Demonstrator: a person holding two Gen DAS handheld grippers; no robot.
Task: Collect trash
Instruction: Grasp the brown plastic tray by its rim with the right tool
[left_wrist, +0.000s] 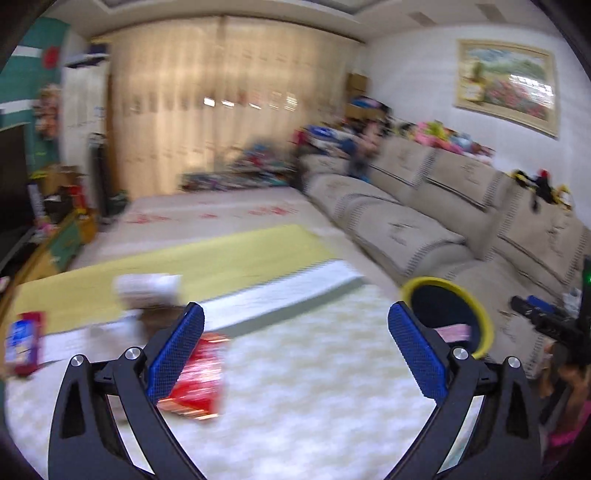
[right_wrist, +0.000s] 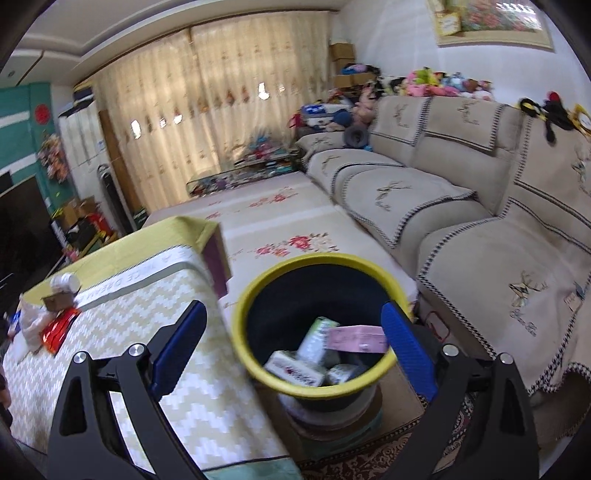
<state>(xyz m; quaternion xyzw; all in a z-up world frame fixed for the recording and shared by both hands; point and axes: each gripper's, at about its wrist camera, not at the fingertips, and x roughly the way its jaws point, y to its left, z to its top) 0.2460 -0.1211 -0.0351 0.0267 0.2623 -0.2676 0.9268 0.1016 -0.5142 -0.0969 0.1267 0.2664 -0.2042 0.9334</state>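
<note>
Over the table (left_wrist: 295, 387), your left gripper (left_wrist: 295, 354) stood spread and empty; the red wrapper (left_wrist: 199, 380) lay just beyond its left finger (left_wrist: 177, 354). Your right gripper (right_wrist: 295, 350), also spread, framed the yellow-rimmed bin (right_wrist: 255, 369) holding 4 discarded packets. Left was nearer.

Bin (right_wrist: 255, 295) mouth open from above, boxes low inside; sofa (right_wrist: 480, 229) crowds right, table (right_wrist: 147, 295) edge left.
</note>
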